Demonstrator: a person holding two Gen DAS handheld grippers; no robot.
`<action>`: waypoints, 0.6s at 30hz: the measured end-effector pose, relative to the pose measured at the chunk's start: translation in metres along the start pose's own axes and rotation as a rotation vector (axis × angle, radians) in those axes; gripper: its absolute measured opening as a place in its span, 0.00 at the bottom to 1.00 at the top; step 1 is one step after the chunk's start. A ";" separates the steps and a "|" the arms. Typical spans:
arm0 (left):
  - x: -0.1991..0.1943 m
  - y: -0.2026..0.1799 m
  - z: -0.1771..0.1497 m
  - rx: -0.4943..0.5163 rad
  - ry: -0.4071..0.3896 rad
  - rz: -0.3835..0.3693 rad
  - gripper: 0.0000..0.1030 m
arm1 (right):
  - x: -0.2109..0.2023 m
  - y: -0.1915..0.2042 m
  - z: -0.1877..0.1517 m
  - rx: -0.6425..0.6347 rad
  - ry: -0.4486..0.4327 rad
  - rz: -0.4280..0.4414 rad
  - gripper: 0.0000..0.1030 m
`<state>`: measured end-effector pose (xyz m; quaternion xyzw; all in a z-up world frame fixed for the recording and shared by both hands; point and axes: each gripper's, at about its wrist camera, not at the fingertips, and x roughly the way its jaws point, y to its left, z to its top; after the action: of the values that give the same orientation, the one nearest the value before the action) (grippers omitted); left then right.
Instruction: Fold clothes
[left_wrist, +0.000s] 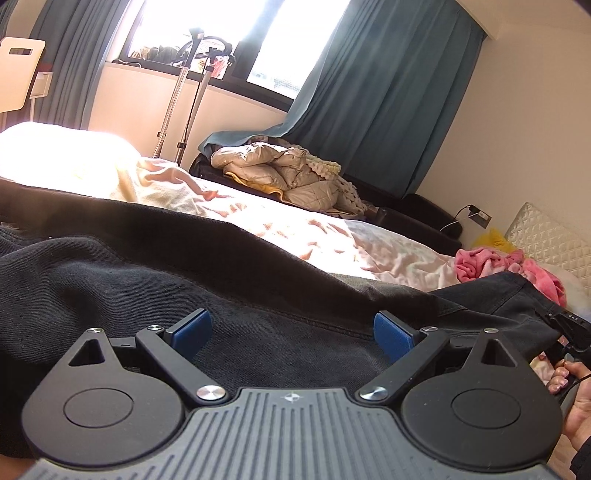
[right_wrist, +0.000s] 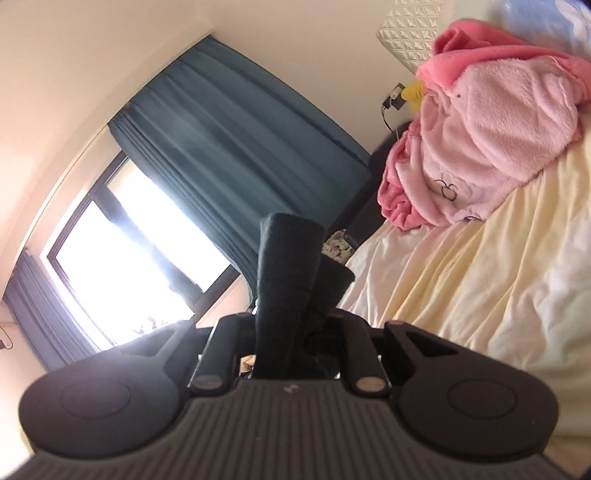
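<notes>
Left wrist view: left gripper (left_wrist: 291, 332), jaws wide apart, blue pads (left_wrist: 392, 334) bare, nothing between them. It hovers low over dark jeans (left_wrist: 184, 280) spread across the bed (left_wrist: 388, 254); whether the pads touch the denim cannot be told. The denim fills the foreground, one stitched seam running across toward the right edge. At that right edge: part of the right gripper (left_wrist: 570, 328) and the person's hand (left_wrist: 576, 398) around its handle, at the far end of the jeans.

Further items, same view:
- pink fleece garment (left_wrist: 491, 264), crumpled on the bed beyond the jeans, near a quilted white pillow (left_wrist: 546, 236)
- beige padded jacket (left_wrist: 288, 173), heaped on a dark seat beside the bed
- teal curtains (left_wrist: 388, 92) flanking a bright window (left_wrist: 229, 33)
- metal stand (left_wrist: 177, 103) below the window

Right wrist view: right gripper (right_wrist: 291, 325), jaws drawn close together and clamped on a fold of the dark jeans (right_wrist: 284, 280), which stands up between the fingers. Camera strongly tilted. Pale yellow bedsheet (right_wrist: 461, 288) to the right; pink fleece garment (right_wrist: 491, 147) lying on it, well apart from the held fold.
</notes>
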<state>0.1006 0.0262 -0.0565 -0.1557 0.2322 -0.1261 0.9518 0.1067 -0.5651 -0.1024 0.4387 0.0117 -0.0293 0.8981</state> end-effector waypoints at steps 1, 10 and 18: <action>0.001 -0.001 0.000 0.012 0.005 0.018 0.93 | 0.001 -0.015 -0.002 0.064 0.024 -0.063 0.16; 0.031 0.007 -0.006 0.141 0.123 0.289 0.94 | 0.011 -0.070 -0.026 0.199 0.136 -0.372 0.15; 0.041 -0.003 -0.012 0.242 0.169 0.330 0.98 | 0.011 -0.006 -0.030 -0.108 0.068 -0.382 0.14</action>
<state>0.1300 0.0076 -0.0819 0.0106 0.3165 -0.0083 0.9485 0.1173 -0.5460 -0.1261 0.3804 0.1265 -0.1836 0.8975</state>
